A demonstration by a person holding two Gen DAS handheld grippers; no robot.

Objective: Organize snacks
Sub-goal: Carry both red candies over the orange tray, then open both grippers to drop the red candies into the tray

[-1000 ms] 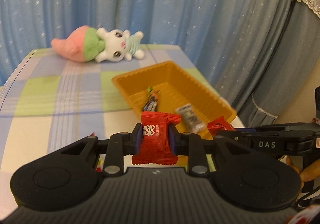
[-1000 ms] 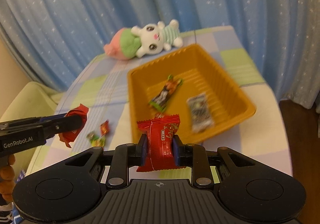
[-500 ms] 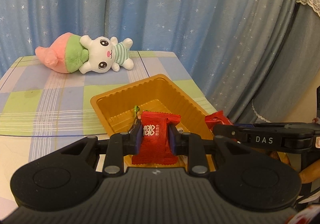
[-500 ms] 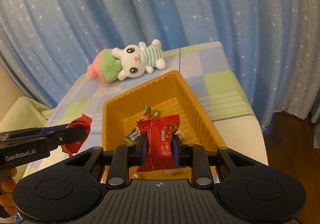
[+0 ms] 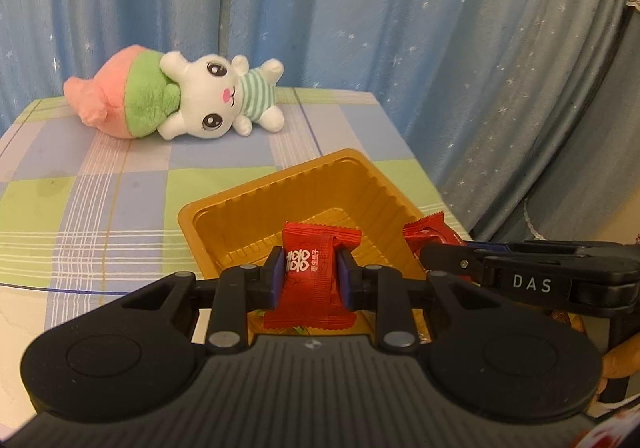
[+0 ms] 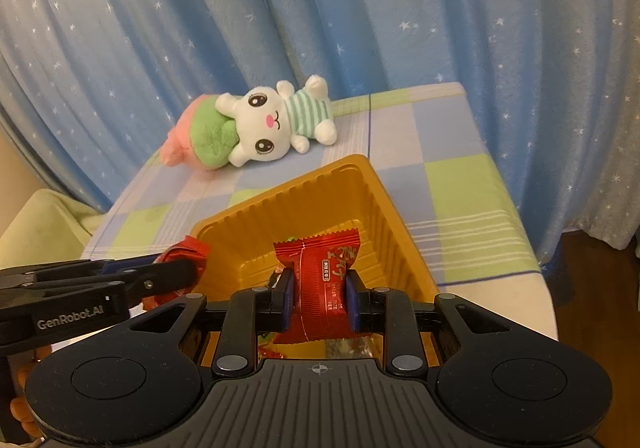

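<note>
My left gripper (image 5: 311,277) is shut on a red candy packet (image 5: 310,290) with white characters, held over the near end of the orange ribbed tray (image 5: 224,208). My right gripper (image 6: 319,298) is shut on another red snack packet (image 6: 320,280), also over the tray (image 6: 384,208). In the left wrist view the right gripper's fingers (image 5: 452,258) come in from the right with their red packet (image 5: 426,230). In the right wrist view the left gripper's fingers (image 6: 160,274) come in from the left with theirs (image 6: 188,250). The tray's contents are mostly hidden behind the packets.
The tray sits on a table with a checked blue, green and white cloth (image 5: 100,200). A plush bunny (image 5: 188,104) lies at the table's far edge. Blue starred curtains (image 5: 360,8) hang behind. The table's right edge (image 6: 532,260) drops to a dark floor.
Both grippers have moved forward over the tray with their red packets still held. The tray and plush look closer, and the snacks in the tray have passed under the grippers.
</note>
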